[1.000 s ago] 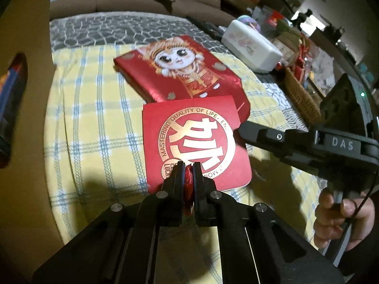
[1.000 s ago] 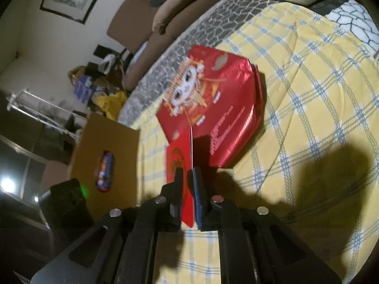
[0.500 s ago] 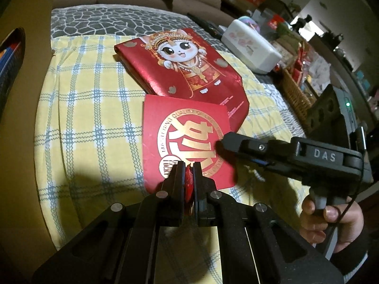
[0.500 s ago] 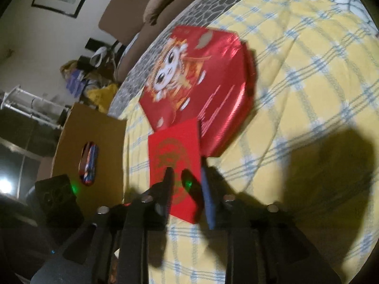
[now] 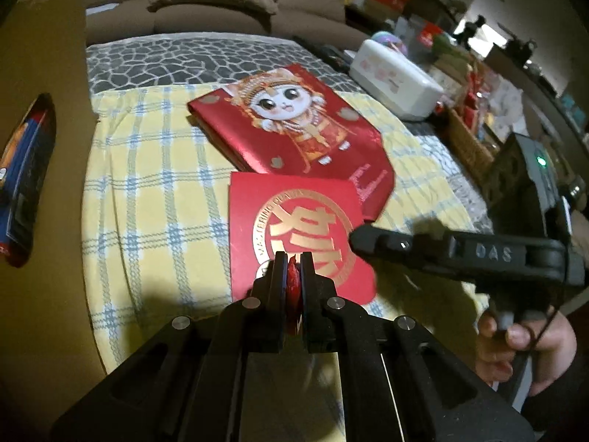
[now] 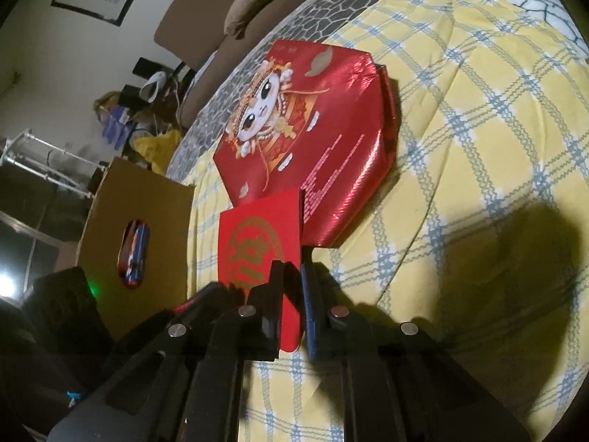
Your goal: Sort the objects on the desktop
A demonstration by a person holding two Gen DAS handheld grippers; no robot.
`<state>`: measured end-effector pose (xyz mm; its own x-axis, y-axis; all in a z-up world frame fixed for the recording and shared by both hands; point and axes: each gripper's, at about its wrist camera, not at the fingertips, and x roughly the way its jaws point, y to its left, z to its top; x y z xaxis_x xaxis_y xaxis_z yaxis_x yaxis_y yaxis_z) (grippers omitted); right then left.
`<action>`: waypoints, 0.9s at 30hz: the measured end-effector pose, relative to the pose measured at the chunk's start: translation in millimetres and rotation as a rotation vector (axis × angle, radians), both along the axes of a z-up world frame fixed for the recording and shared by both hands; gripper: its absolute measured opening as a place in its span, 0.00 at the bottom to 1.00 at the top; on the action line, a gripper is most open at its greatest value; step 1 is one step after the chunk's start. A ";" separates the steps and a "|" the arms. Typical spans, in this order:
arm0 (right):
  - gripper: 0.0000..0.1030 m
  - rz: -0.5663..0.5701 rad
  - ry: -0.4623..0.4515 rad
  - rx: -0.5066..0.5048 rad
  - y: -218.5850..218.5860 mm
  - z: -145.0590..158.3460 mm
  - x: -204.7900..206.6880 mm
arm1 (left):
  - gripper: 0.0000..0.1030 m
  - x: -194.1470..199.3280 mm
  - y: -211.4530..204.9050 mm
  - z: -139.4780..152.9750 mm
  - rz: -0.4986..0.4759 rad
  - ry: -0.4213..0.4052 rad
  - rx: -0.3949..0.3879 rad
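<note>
A red envelope with a gold emblem (image 5: 294,232) lies on the yellow checked cloth, its far edge against a red hexagonal gift box with a cartoon cat (image 5: 294,136). My left gripper (image 5: 293,258) is shut on the envelope's near edge. My right gripper (image 6: 292,270) is slightly open with the envelope's right edge (image 6: 257,243) between its jaws; in the left wrist view it reaches in from the right (image 5: 368,237). The box also shows in the right wrist view (image 6: 313,125).
A brown cardboard box with an oval cut-out (image 5: 40,169) stands at the left, a blue packet inside; it also shows in the right wrist view (image 6: 136,228). A white tissue box (image 5: 394,77) and a wicker basket (image 5: 467,143) stand far right. A sofa lies behind.
My right gripper has opened a little around the envelope's edge. The left gripper stays shut on the envelope, which has dropped from upright to flat on the cloth.
</note>
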<state>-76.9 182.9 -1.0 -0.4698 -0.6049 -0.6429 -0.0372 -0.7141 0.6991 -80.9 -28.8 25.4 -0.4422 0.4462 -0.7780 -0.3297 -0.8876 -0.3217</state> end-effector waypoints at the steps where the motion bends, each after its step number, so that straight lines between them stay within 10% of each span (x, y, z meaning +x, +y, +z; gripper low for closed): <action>1: 0.10 0.002 0.001 0.002 -0.3 1.0 0.1 | 0.06 -1.0 -0.4 -0.1 0.011 0.004 -0.004; 27: 0.15 0.018 0.002 0.011 -5.9 4.9 0.2 | 0.08 -33.7 -12.0 -16.9 0.213 -0.065 0.024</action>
<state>-76.7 176.9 3.9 -0.4598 -0.6064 -0.6487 -0.0229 -0.7222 0.6913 -114.6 -40.8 8.6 -0.4778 0.3674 -0.7980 -0.1139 -0.9266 -0.3584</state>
